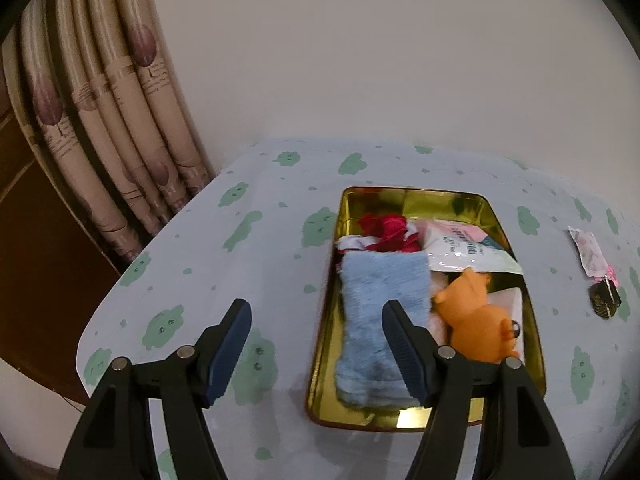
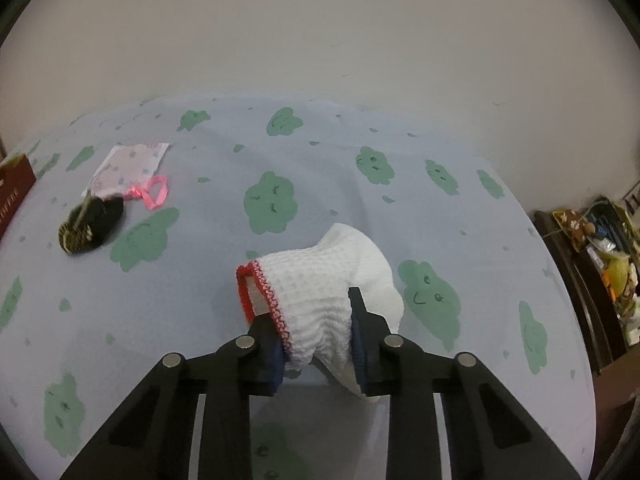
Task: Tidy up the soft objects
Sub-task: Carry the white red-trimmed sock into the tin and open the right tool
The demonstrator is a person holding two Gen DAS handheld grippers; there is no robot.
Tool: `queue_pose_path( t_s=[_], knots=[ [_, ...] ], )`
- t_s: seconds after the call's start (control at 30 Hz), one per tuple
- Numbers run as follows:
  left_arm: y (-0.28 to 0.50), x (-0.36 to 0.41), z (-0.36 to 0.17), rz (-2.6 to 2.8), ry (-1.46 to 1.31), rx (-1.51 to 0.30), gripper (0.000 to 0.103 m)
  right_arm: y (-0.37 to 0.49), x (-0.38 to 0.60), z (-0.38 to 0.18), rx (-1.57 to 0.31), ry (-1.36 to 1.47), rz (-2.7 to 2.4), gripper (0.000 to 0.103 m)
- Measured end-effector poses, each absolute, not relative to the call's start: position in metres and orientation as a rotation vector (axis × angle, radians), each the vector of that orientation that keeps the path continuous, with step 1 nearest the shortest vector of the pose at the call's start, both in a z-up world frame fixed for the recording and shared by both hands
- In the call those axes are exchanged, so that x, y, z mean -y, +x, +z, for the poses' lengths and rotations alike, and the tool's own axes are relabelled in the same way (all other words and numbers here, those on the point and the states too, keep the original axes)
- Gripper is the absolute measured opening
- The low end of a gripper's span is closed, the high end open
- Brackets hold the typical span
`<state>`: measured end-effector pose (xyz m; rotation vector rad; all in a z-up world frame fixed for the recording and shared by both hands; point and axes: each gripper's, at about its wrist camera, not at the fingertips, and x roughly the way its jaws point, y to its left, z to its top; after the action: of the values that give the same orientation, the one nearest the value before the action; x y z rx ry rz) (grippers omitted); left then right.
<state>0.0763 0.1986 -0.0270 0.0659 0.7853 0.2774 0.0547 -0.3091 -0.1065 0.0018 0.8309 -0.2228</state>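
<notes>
White cloth, red-trimmed, bunched between the fingers of the right gripper, which is closed on it; whether it clears the table or drags, cannot tell. Its long axis runs away from the gripper, red hem to the left, free end forward and right. Left gripper wide open, empty, hanging at the near-left edge of the gold tin, over the blue towel. Tin also holds an orange plush, red fabric, a packet. Step in hand, likely: carrying cloth to tin. Next move calls for swinging left, past the dark pouch and printed sachet, then releasing into the tin's remaining space.
</notes>
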Motion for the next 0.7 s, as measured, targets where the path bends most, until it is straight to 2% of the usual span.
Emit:
queue_pose_path(
  t_s=[0.27, 0.7],
  knots=[
    [0.07, -0.207, -0.032, 0.287, 0.07, -0.756, 0.07, 0.066, 0.238, -0.066, -0.783, -0.031, -0.069, 0.023],
    [0.065, -0.235, -0.027, 0.348, -0.054, -0.718, 0.07, 0.092, 0.056, -0.031, -0.757, -0.105, 0.336, 0.023]
  ],
)
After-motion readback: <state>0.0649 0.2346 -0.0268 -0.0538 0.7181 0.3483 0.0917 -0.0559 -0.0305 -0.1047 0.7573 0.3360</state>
